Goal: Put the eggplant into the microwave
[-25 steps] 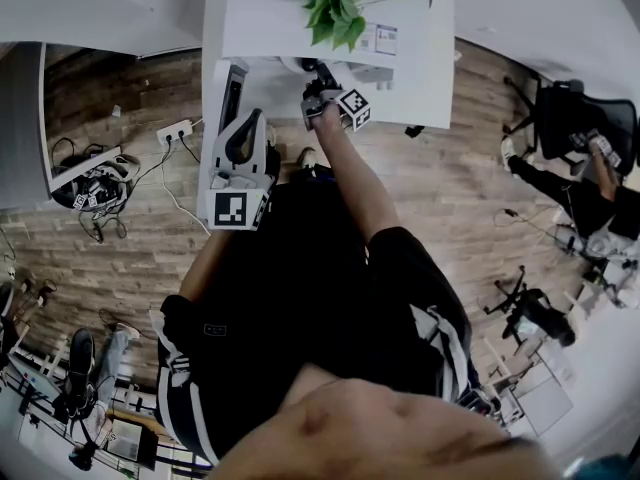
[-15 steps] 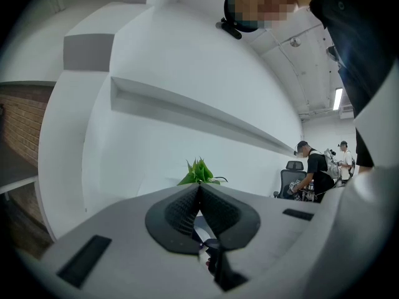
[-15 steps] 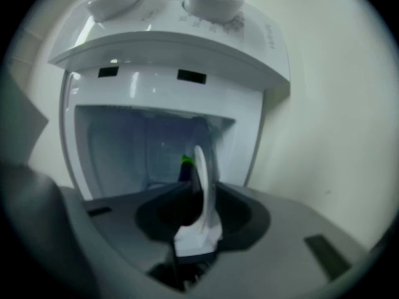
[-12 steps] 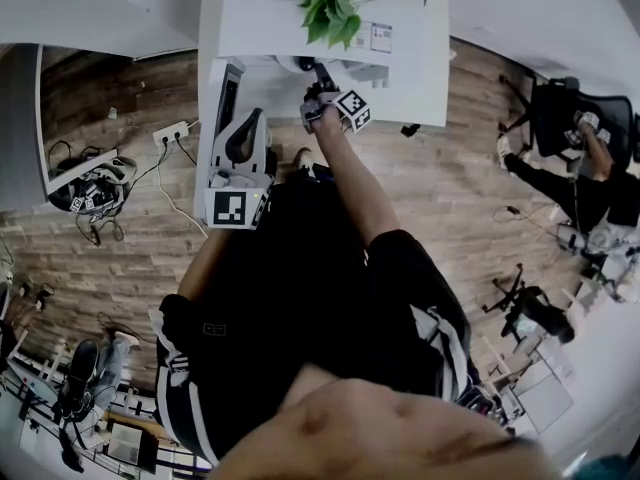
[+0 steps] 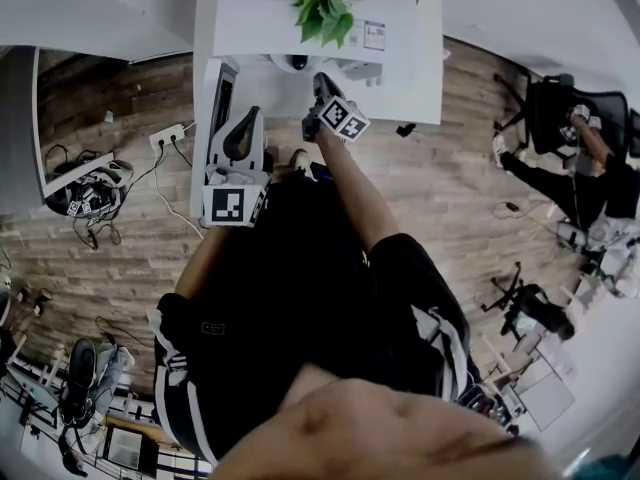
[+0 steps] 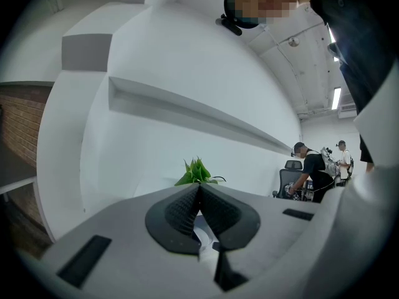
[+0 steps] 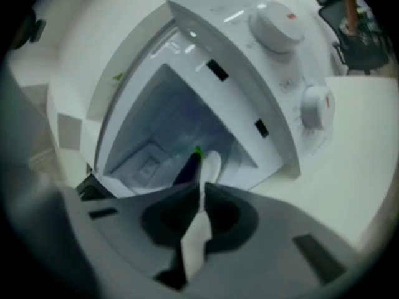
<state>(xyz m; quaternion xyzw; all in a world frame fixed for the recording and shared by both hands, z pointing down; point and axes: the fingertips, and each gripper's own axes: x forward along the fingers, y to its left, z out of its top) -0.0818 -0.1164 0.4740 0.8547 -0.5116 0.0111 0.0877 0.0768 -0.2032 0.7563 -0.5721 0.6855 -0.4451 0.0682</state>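
The white microwave [image 7: 262, 73] stands with its door open and its cavity facing me in the right gripper view. The eggplant [image 7: 189, 166], dark purple with a green tip, lies inside the cavity just beyond my right gripper [image 7: 203, 183]. That gripper's jaws are shut with nothing between them. In the head view the right gripper [image 5: 318, 88] is at the microwave [image 5: 355, 68] on the white table [image 5: 420, 88]. My left gripper [image 6: 199, 189] is shut and empty and points up at a white wall. In the head view the left gripper [image 5: 240, 128] hangs by the table's near left edge.
A green potted plant [image 5: 322, 6] stands on the table behind the microwave, and the plant [image 6: 196, 172] also shows in the left gripper view. Two knobs [image 7: 277, 27] sit on the microwave's right panel. A power strip [image 5: 165, 134] and cables lie on the wood floor. People work at the far right [image 5: 585, 158].
The right gripper's marker cube has turned and drawn slightly back toward me at the microwave. The left gripper has stayed by the table's edge.
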